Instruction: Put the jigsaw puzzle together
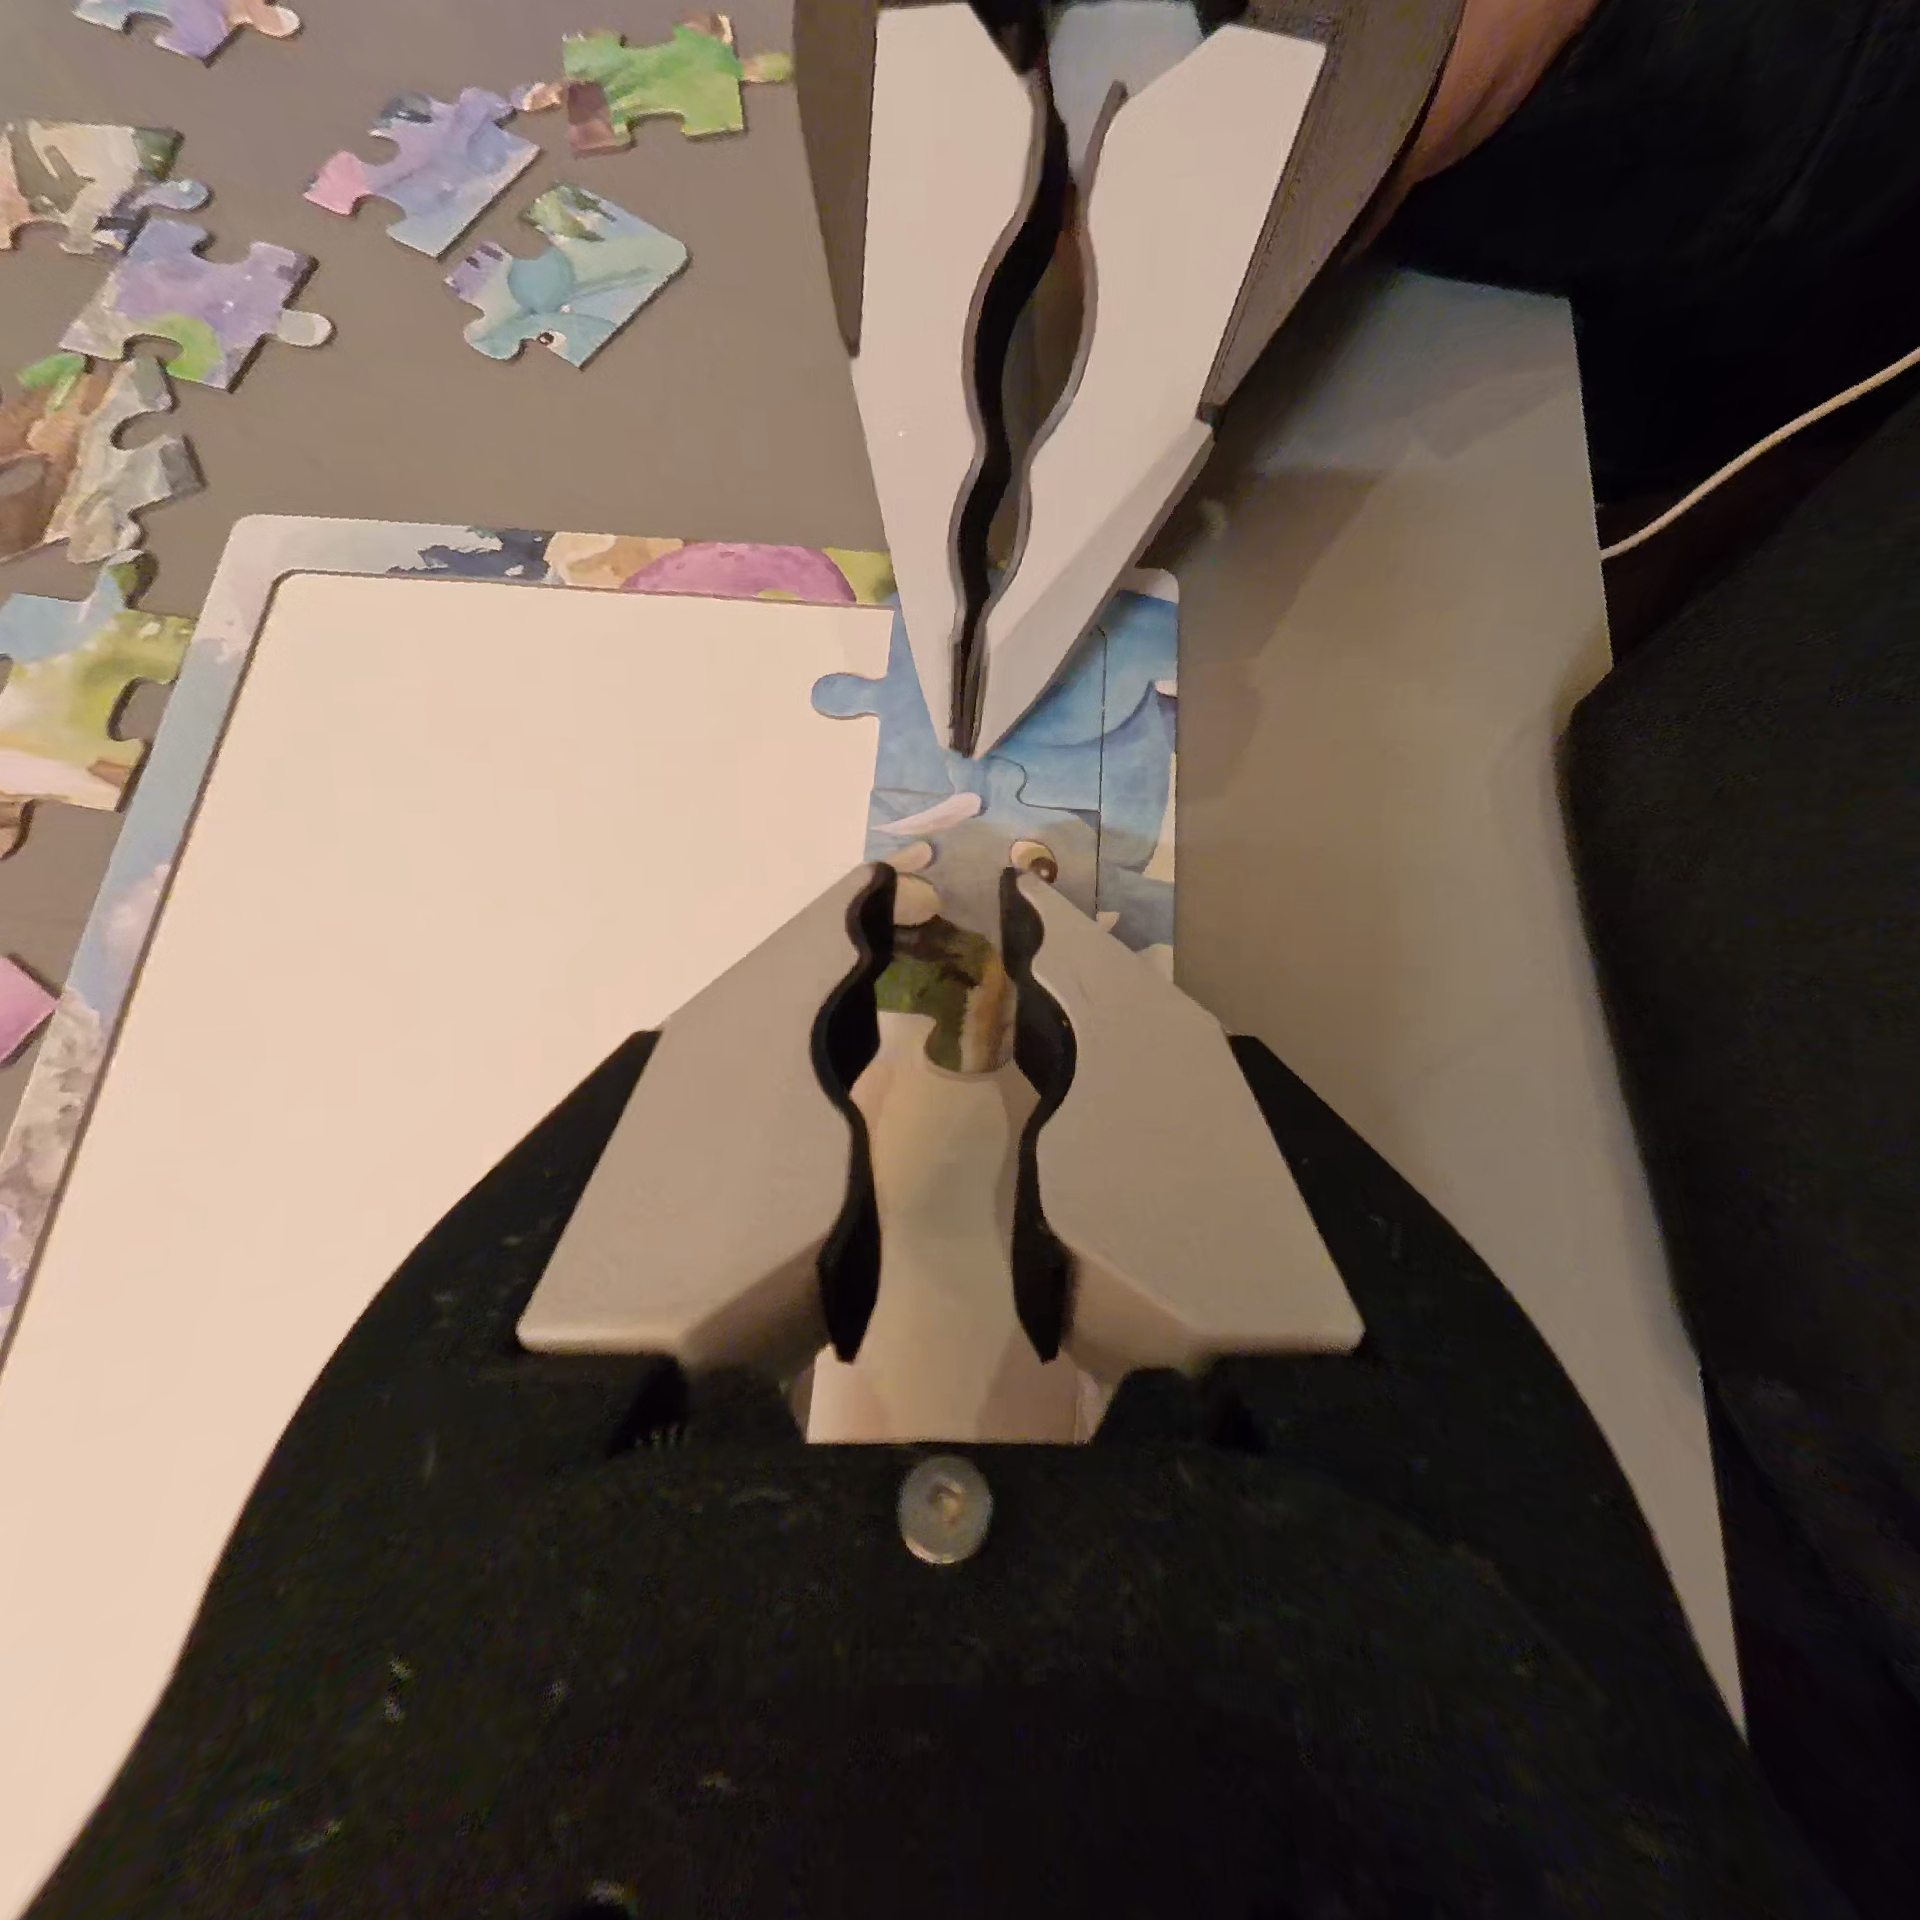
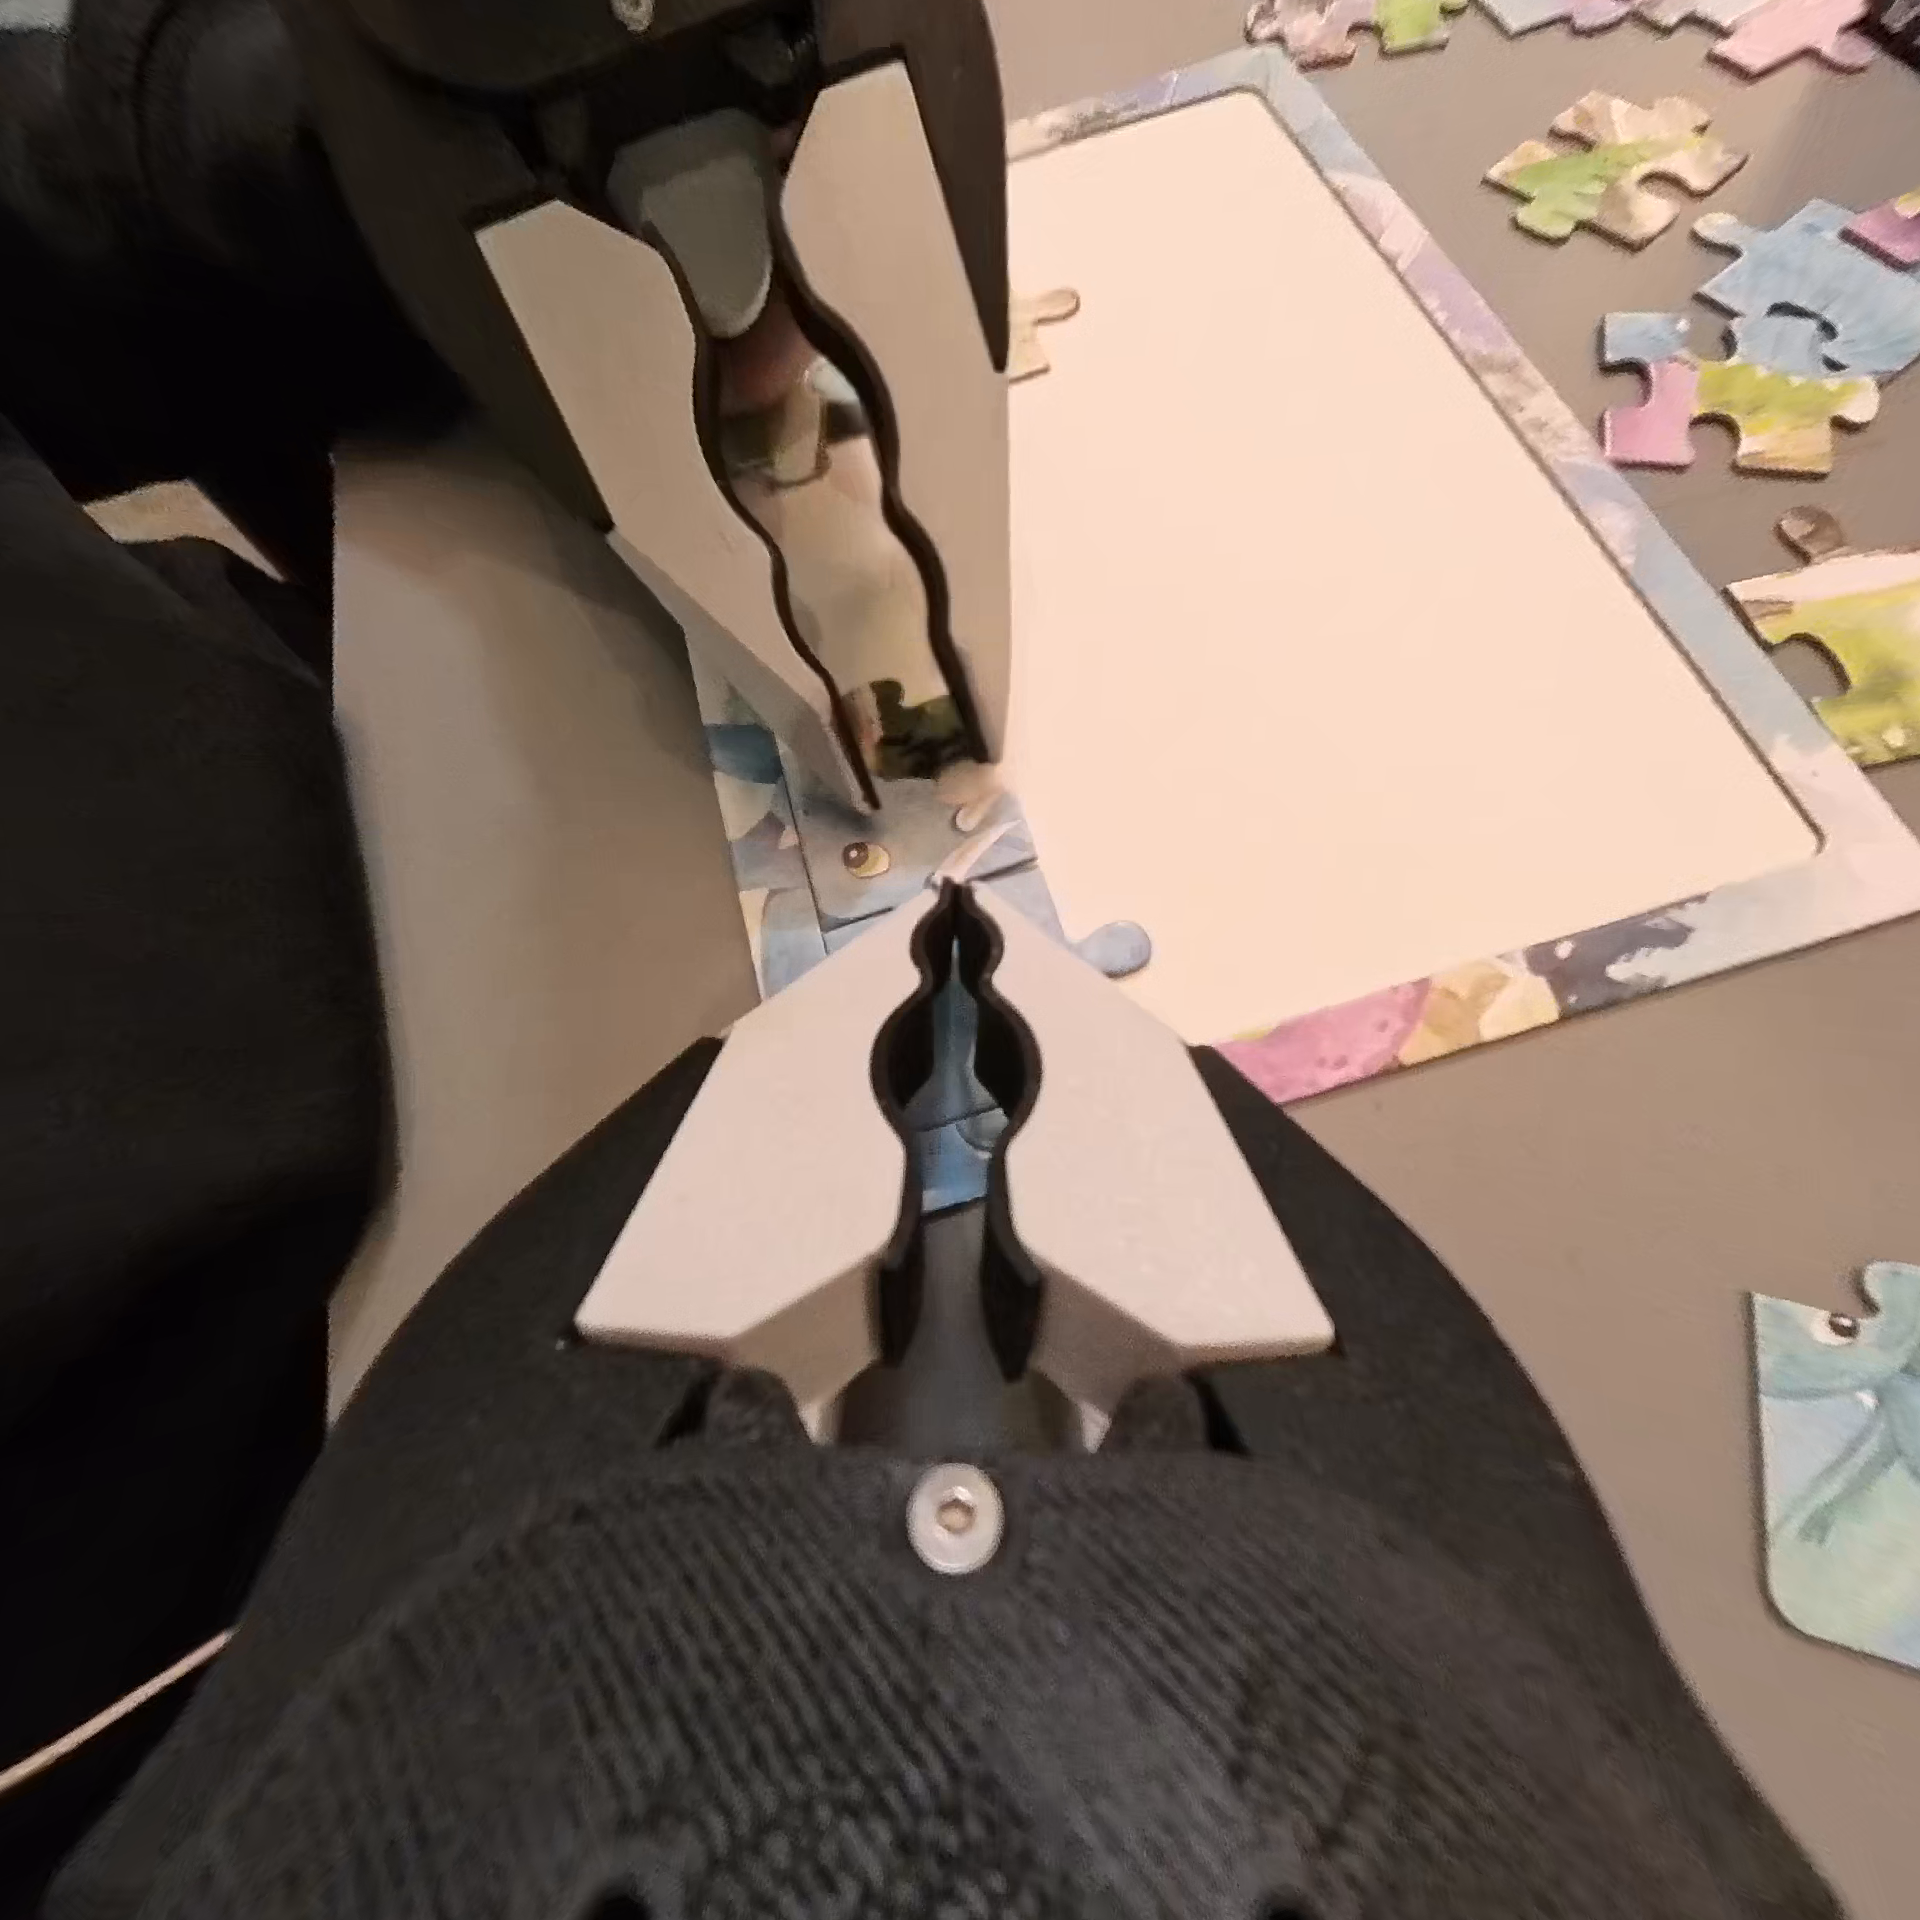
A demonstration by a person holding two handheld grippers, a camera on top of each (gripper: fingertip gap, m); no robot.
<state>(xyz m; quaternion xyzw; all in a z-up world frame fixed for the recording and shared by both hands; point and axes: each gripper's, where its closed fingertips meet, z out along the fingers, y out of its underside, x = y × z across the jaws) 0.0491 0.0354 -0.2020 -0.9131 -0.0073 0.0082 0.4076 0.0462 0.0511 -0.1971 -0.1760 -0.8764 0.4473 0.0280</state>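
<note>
I can find no readable text, number, brand or sign on anything here; the puzzle pieces (image 1: 431, 171) carry only painted pictures.

A jigsaw puzzle tray (image 1: 540, 935) lies flat on the grey bench, its white inset mostly bare inside a painted border. A small cluster of joined blue pieces (image 1: 1049, 790) (a cartoon eye shows on one) fills one corner of the inset. Loose pieces (image 1: 577, 275) in purple, green and blue lie scattered face up on the bench beyond the tray's edge.
</note>
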